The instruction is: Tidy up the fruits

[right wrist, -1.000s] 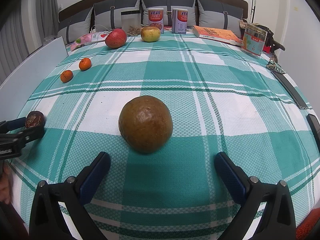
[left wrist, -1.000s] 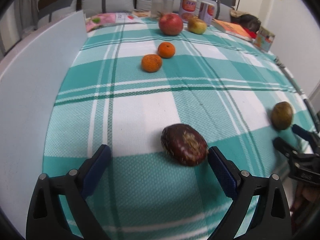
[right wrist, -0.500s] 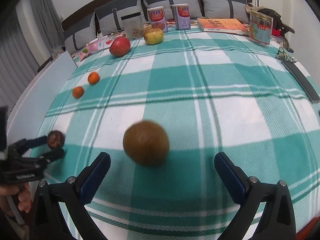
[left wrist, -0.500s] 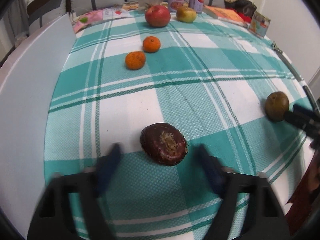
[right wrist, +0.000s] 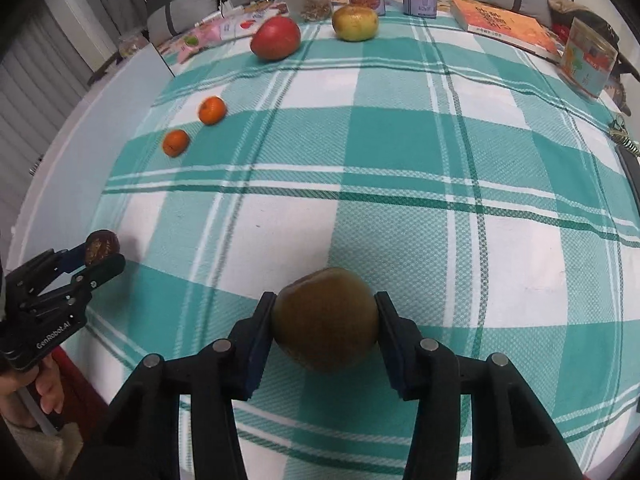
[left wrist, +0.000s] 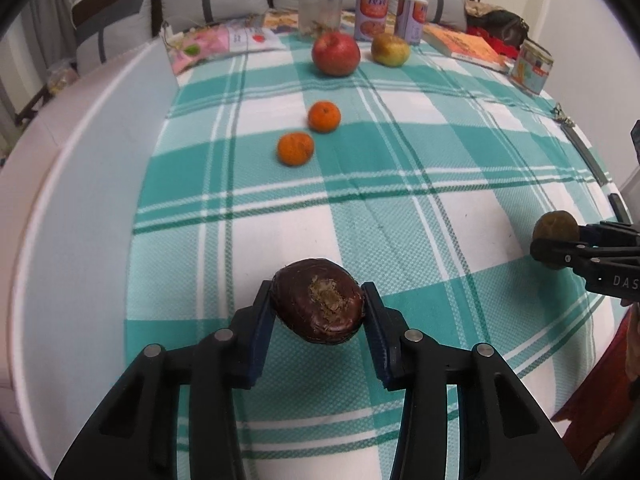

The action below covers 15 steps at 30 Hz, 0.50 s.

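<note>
My left gripper [left wrist: 318, 312] is shut on a dark maroon fruit [left wrist: 318, 306] and holds it just above the checked cloth. My right gripper [right wrist: 325, 322] is shut on a round brown fruit [right wrist: 326, 318], also lifted a little. Each gripper shows in the other's view: the right one with the brown fruit [left wrist: 555, 227] at the far right, the left one with the maroon fruit [right wrist: 102, 247] at the far left. Two small oranges [left wrist: 295, 149] [left wrist: 324, 116] lie mid-left. A red apple [left wrist: 335, 53] and a yellow-green apple [left wrist: 390, 50] lie at the back.
A teal and white checked cloth [left wrist: 400, 168] covers the table. A white board [left wrist: 80, 184] runs along the left side. Two cans [left wrist: 372, 14], a jar [left wrist: 320, 10], an orange book [left wrist: 464, 46], a printed tin [left wrist: 532, 66] and leaflets [left wrist: 220, 40] stand along the back.
Both grippers were open around their fruits a second ago. They have closed on them and lifted them slightly off the cloth.
</note>
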Each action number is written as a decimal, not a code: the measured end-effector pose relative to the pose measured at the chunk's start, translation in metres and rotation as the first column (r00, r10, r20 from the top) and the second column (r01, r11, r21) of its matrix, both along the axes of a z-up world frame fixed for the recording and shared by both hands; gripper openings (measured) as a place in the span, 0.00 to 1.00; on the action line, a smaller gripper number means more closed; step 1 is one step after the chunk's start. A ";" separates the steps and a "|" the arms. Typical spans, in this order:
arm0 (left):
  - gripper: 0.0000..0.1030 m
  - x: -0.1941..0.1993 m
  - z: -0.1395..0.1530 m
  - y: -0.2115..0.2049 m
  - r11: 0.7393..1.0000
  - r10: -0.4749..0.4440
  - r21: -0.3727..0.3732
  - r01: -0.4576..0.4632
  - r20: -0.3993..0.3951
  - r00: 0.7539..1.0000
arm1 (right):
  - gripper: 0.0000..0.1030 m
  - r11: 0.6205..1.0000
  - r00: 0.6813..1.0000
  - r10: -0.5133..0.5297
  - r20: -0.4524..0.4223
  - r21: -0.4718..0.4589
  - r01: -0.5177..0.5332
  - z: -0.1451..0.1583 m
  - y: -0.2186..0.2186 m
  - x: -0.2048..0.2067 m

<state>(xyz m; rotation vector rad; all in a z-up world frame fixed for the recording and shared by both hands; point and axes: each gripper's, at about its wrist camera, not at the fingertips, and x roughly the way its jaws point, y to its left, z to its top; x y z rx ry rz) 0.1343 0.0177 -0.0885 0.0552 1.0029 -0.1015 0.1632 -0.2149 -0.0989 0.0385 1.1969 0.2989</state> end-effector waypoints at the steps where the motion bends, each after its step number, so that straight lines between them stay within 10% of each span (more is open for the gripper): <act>1: 0.42 -0.002 0.005 0.001 1.000 0.002 0.005 -0.002 0.012 1.000 | 0.47 1.000 1.000 0.003 0.007 0.007 -0.003 0.006 0.001 -0.001; 15: 0.42 -0.025 0.060 0.013 0.996 0.026 0.082 -0.040 0.164 0.986 | 0.47 0.988 0.993 0.096 0.073 0.114 -0.104 0.067 0.053 -0.007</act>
